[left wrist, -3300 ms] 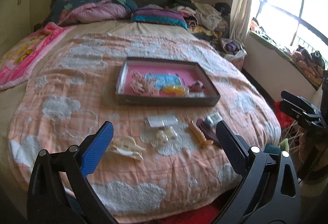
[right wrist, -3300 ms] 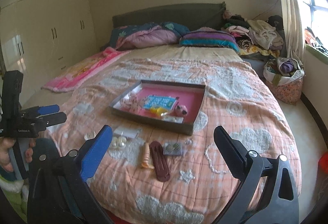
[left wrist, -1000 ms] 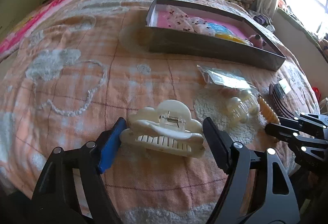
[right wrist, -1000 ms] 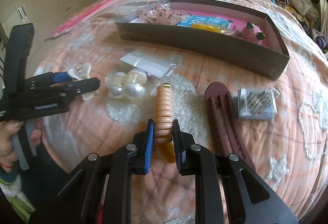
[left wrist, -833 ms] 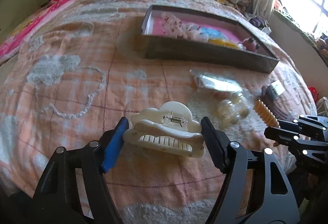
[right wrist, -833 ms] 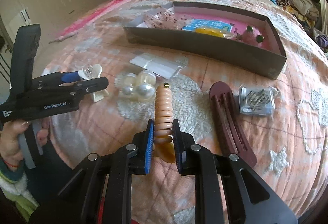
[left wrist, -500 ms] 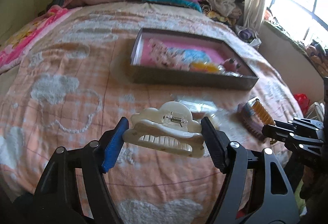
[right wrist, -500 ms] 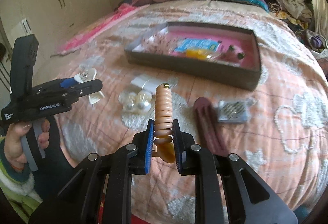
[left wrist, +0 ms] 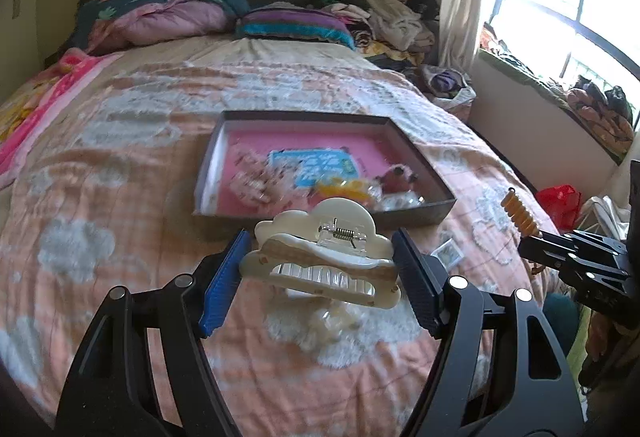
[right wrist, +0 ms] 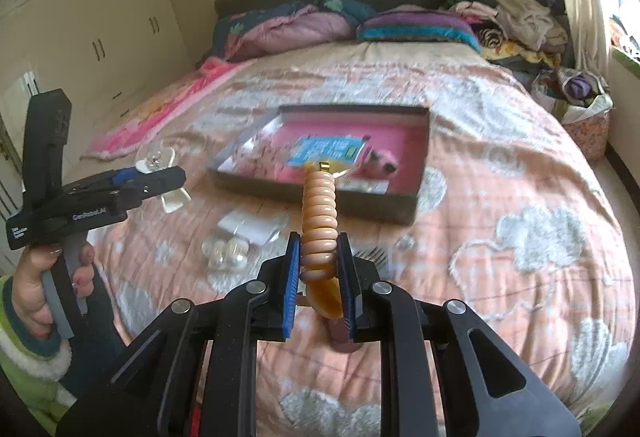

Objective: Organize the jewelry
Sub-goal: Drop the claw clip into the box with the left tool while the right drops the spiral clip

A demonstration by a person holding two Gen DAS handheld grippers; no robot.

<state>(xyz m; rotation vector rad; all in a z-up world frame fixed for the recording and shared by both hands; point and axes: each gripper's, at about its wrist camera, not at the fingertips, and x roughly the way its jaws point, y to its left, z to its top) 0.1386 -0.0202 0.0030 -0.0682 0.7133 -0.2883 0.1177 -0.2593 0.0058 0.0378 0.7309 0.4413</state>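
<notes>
Both grippers are carrying hair accessories above the bed (left wrist: 100, 197), and the step in hand looks like the carry toward the pink-lined tray (left wrist: 416, 157) that is sitting in the middle of the bedspread.

The left gripper (left wrist: 320, 269) is clamping a cream cloud-shaped claw clip (left wrist: 324, 253) by its two ends, teeth facing the camera, and is hovering just short of the tray's near wall. The right gripper (right wrist: 318, 277) is pinching the amber base of a peach ribbed hair clip (right wrist: 319, 213), which is standing up between the pads with its tip pointing at the tray. In its view the left gripper (right wrist: 144, 177) is being held level, off to the tray's left, in a hand (right wrist: 38, 277).

The next move, as I judge it, calls for passing each piece over the tray's near wall and releasing it on bare pink lining, away from the blue card (left wrist: 312, 165) already lying there. Pearl-like pieces (right wrist: 228, 251) and a packet (right wrist: 248, 227) are lying on the bedspread in front of the tray.
</notes>
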